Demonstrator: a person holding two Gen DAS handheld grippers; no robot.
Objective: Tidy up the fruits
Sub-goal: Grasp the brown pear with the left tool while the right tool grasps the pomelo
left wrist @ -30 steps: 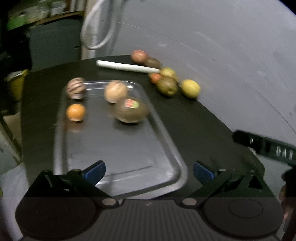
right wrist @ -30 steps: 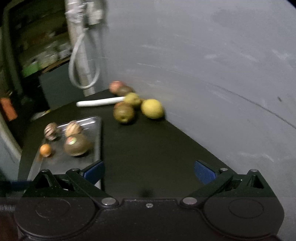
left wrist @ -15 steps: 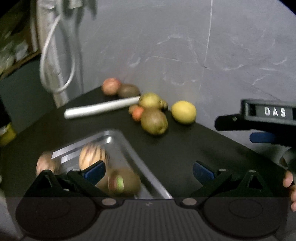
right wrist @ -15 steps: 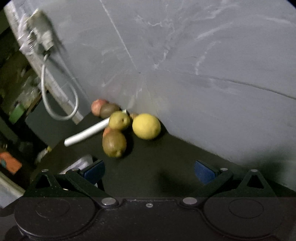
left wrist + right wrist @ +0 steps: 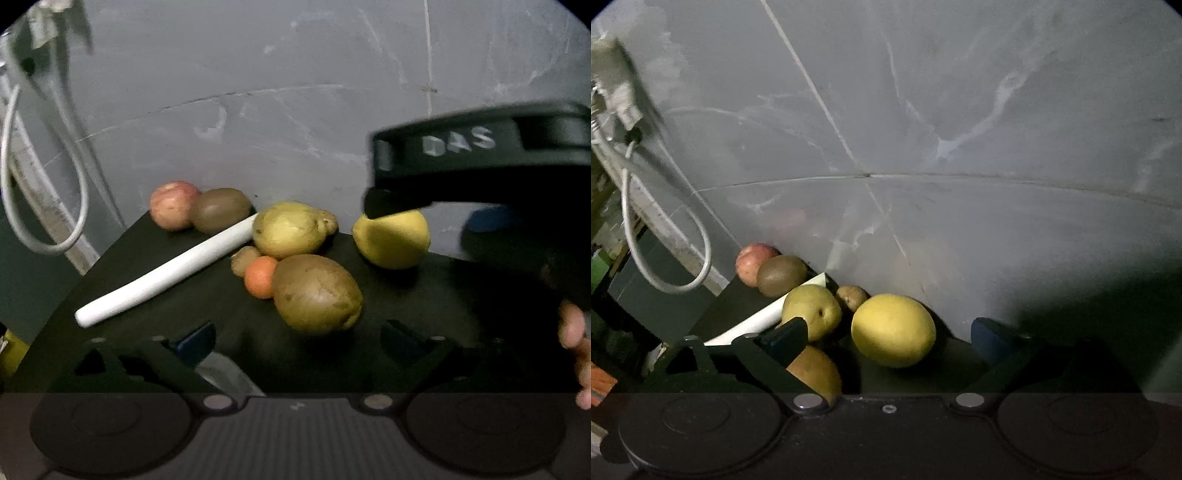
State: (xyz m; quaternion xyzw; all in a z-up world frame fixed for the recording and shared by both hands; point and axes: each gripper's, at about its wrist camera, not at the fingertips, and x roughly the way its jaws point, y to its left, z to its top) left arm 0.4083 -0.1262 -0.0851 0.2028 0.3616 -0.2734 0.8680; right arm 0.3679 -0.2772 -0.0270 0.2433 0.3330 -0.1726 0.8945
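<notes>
Loose fruit lies on the black table by the grey wall. My right gripper [image 5: 886,338] straddles a round yellow fruit [image 5: 894,330]; its jaws are closing, and gaps still show between pads and fruit. My left gripper [image 5: 299,336] is also closing, and nothing touches its pads. A large brown-green fruit [image 5: 317,291] sits just ahead of its gap. Around that fruit lie a small orange [image 5: 260,277], a yellow-green pear [image 5: 291,229], a kiwi [image 5: 219,210] and a red apple [image 5: 173,205]. In the left wrist view the right gripper [image 5: 428,216] hangs over the yellow fruit [image 5: 393,240].
A white stick [image 5: 166,273] lies slantwise left of the fruit. A corner of the metal tray [image 5: 221,369] shows under my left finger. The wall [image 5: 923,147] stands close behind the pile, a white cable [image 5: 55,221] hangs at left, and a hand [image 5: 576,350] shows at right.
Both grippers have swung away from the tray toward the loose fruit at the wall. The tray has nearly left view. The yellow fruit now sits between the right jaws, which have narrowed slightly.
</notes>
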